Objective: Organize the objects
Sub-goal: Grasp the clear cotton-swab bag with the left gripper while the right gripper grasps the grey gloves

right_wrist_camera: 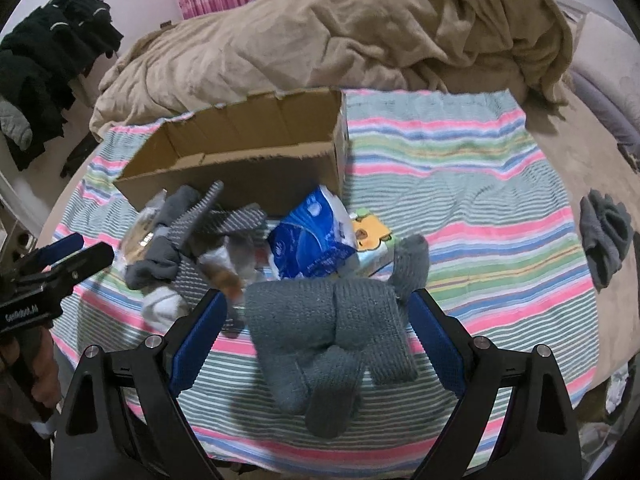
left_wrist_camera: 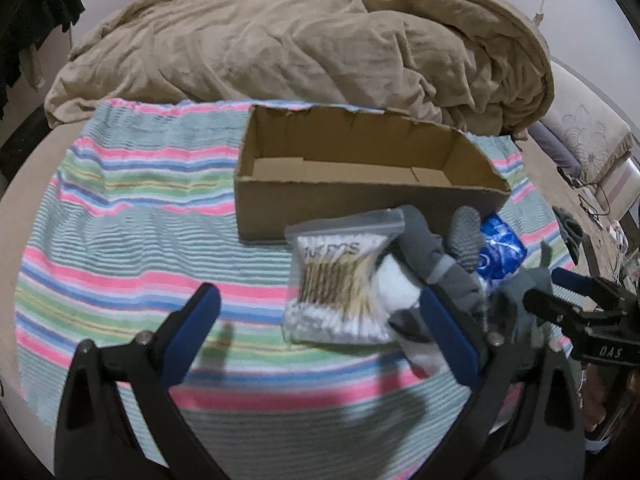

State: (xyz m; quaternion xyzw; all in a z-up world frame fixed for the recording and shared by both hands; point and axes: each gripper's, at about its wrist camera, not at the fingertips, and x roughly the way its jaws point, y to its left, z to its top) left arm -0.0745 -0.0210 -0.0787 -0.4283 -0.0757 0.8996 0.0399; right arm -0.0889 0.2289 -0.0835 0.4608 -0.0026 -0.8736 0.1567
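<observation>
An empty cardboard box (left_wrist_camera: 360, 176) stands open on a striped towel (left_wrist_camera: 132, 256); it also shows in the right wrist view (right_wrist_camera: 248, 148). In front of it lies a pile: a bag of cotton swabs (left_wrist_camera: 340, 280), grey socks (left_wrist_camera: 460, 252), a white sock (left_wrist_camera: 400, 292) and a blue tissue pack (left_wrist_camera: 500, 248). My left gripper (left_wrist_camera: 320, 312) is open, its jaws either side of the swab bag. My right gripper (right_wrist_camera: 316, 316) is open around a grey knitted glove (right_wrist_camera: 332, 320) lying on the towel. The blue pack (right_wrist_camera: 312, 240) and grey socks (right_wrist_camera: 192, 232) lie beyond it.
A tan blanket (left_wrist_camera: 320, 48) is heaped behind the box. A yellow and green packet (right_wrist_camera: 372, 236) lies by the blue pack. A dark grey cloth (right_wrist_camera: 604, 236) lies on the bed to the right. Dark clothes (right_wrist_camera: 48, 64) hang at far left.
</observation>
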